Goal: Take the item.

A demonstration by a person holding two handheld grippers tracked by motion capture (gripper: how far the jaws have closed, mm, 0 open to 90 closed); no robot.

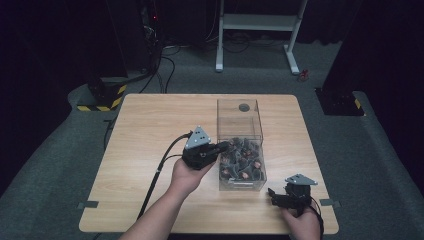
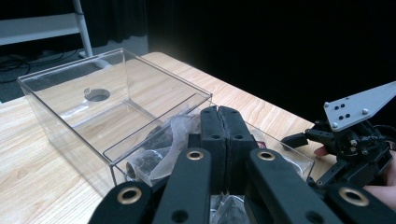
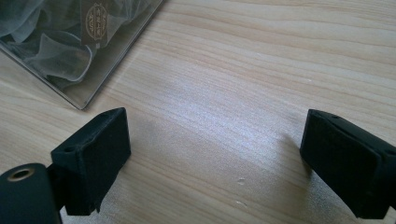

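**Left gripper closed over the packets in the clear box, right gripper open on the table**

At the bottom right of the high view, the right gripper [image 1: 274,196] rests on the wooden table [image 1: 150,125], held by a hand; its own view shows the jaws wide apart with bare wood between them. Just above, at frame centre, the left gripper [image 1: 226,146] reaches over the rim of the clear plastic box [image 1: 240,112]. In its own view the jaws stand pressed together, nothing visibly between them. The wrapped packets [image 1: 242,160] lie heaped in the box's near half, directly beneath that gripper. The far half is bare.
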